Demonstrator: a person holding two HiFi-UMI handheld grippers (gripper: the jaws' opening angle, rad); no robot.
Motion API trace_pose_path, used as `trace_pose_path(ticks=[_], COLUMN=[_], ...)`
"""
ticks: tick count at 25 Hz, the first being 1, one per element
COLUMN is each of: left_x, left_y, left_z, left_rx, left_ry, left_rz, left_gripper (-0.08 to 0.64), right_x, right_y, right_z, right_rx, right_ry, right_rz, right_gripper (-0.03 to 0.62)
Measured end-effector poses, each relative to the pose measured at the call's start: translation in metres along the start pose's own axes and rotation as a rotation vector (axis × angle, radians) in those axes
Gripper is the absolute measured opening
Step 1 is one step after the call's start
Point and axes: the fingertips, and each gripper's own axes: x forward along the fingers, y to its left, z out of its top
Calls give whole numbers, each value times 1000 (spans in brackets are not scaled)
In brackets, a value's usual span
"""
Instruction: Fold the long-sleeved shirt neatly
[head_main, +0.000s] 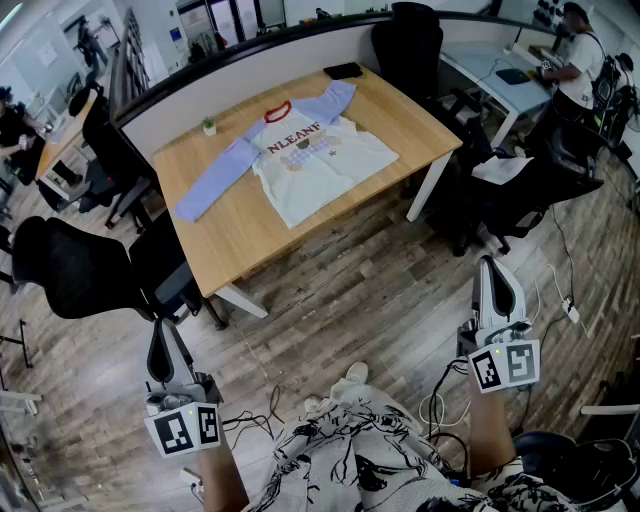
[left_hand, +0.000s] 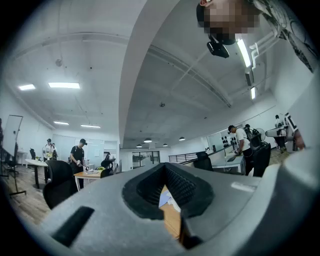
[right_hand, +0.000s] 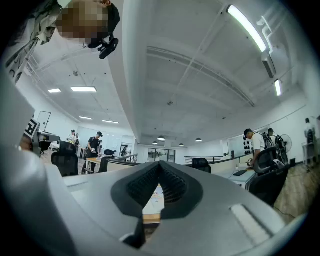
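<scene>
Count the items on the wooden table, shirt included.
3: long-sleeved shirt spread flat mid-table; small potted plant near the far left corner; flat black object at the far edge by a sleeve cuff. Anything under the shirt is hidden.

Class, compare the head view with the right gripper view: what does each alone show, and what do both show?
Head view only: the whole shirt, spread flat, and a small plant on the table. Right gripper view only: ceiling lights and the shut pads of the right gripper. Both: some shirt and table, and the person at the far desk.
</scene>
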Motion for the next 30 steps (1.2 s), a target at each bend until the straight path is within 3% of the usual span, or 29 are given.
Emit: trace_pose_path(ticks=[11, 17, 22, 24, 26, 30], left_x=[6, 9, 11, 12, 13, 13], left_y=[-1, -7, -7, -6, -6, -5], left_z=[-9, -11, -19, -20, -21, -24], left_rx=[-23, -26, -19, -19, -21, -23], left_ry=[32, 32, 46, 46, 51, 54], left_rz=[-20, -22, -29, -30, -31, -16], left_gripper=[0, 2, 2, 51, 130, 211], right_x=[7, 8, 11, 13, 15, 17], right_y=[6, 7, 12, 14, 14, 14], right_z=[0, 6, -1, -1, -3, -6], right_rx=[-20, 40, 9, -1, -4, -4], right_ry=[7, -52, -26, -23, -13, -4], right_rz=[13, 35, 43, 47, 52, 61], right_gripper=[5, 6, 6, 11, 100, 205])
